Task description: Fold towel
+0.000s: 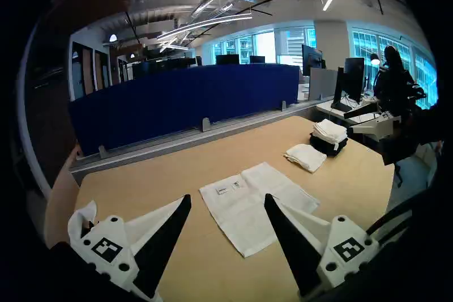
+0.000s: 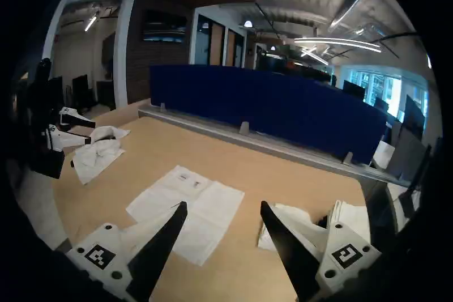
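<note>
A white towel (image 1: 255,207) (image 2: 187,207) lies spread flat on the wooden table (image 1: 170,171) (image 2: 170,143), its two labels near the far edge. My left gripper (image 1: 226,197) hovers open just in front of it, with nothing between its fingers. My right gripper (image 2: 223,204) is open too, above the towel's near corner. In the left gripper view the right gripper (image 1: 371,122) shows at the far right, held by a dark-sleeved hand. In the right gripper view the left gripper (image 2: 71,125) shows at the far left.
A folded towel (image 1: 306,156) (image 2: 286,224) and a stack of folded towels (image 1: 330,131) (image 2: 352,217) sit on one side. Crumpled towels (image 2: 96,154) (image 1: 82,220) lie on the other. A blue divider panel (image 1: 187,98) (image 2: 266,103) lines the far edge.
</note>
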